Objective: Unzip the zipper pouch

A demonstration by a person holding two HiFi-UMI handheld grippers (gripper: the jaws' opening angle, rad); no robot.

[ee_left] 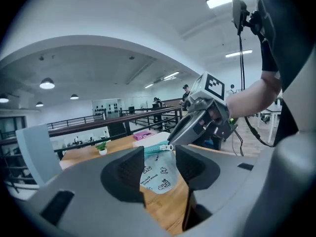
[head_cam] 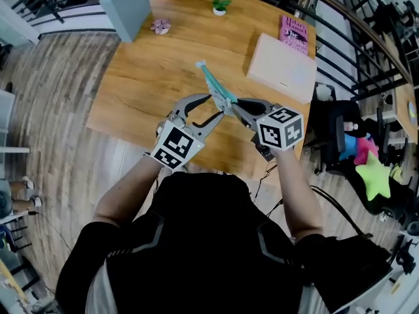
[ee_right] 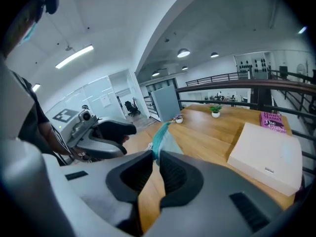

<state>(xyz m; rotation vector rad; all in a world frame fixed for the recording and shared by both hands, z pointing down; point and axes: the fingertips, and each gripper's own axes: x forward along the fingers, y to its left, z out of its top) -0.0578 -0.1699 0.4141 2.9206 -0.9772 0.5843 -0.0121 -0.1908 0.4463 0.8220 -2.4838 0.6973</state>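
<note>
Zipper pouch point(head_cam: 215, 82) hangs clear of the tabletop point(head_cam: 150, 84), lifted above its near edge and stretched out away from the person, its teal zipper running along the top. It is up in the air, in my judgement, so that both tools can get at the zipper line from the sides, which a pouch lying flat would not allow.

Holding it is the right hand-held gripper point(head_cam: 234, 104), whose jaws are clenched on the near end of the teal zipper edge. The right gripper view shows the two pads pressed together with the pouch's edge pinched between them and the rest of the pouch rising beyond. That grip works as the anchor: one end is fixed so the slider can be pulled against it.

Beside it, the left hand-held gripper point(head_cam: 215, 106) is released, its jaws standing apart. In the left gripper view the printed body of the pouch shows in the gap between the pads but beyond them, with neither pad pressing on it, and the metal zipper pull point(ee_left: 167, 147) sits just above, close to the right tool's tips. It looks lined up to take that pull, though it has not done so. The zipper appears closed, so the unzipping itself is not yet begun.

A white box point(head_cam: 281, 67) lies well apart from this on the tabletop.
</note>
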